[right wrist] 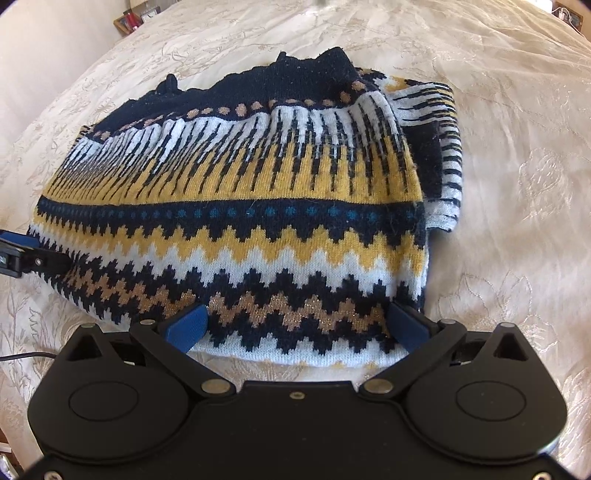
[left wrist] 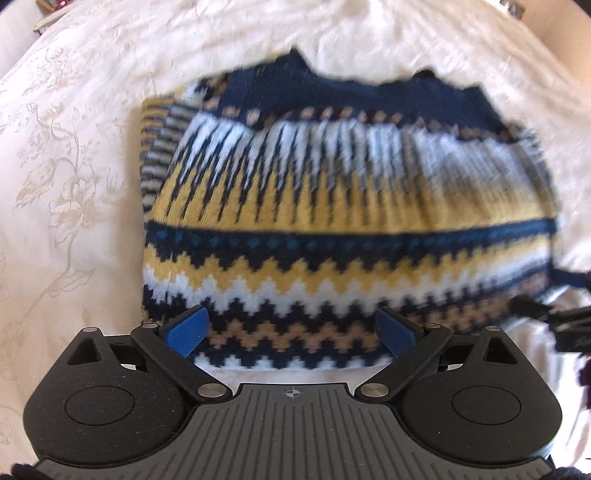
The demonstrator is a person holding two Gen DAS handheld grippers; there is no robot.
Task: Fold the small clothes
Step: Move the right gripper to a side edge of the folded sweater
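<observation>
A knitted sweater [left wrist: 332, 206] [right wrist: 258, 192] with navy, yellow, white and tan zigzag bands lies folded in a bundle on a cream bedspread [left wrist: 74, 166] [right wrist: 517, 184]. A striped sleeve is tucked along its left side in the left wrist view and along its right side in the right wrist view. My left gripper [left wrist: 291, 317] stands open over the sweater's near edge, blue pads wide apart and pressing on nothing. My right gripper [right wrist: 299, 312] is open the same way over the near edge. Each gripper shows at the other view's edge: the left gripper [right wrist: 18, 254], the right gripper [left wrist: 569, 325].
The floral bedspread stretches around the sweater on all sides. A shelf with small red items [right wrist: 129, 20] stands beyond the bed's far left corner. A thin black cable [right wrist: 26, 356] lies on the bedspread at the lower left. A light brown wall [left wrist: 561, 33] rises at far right.
</observation>
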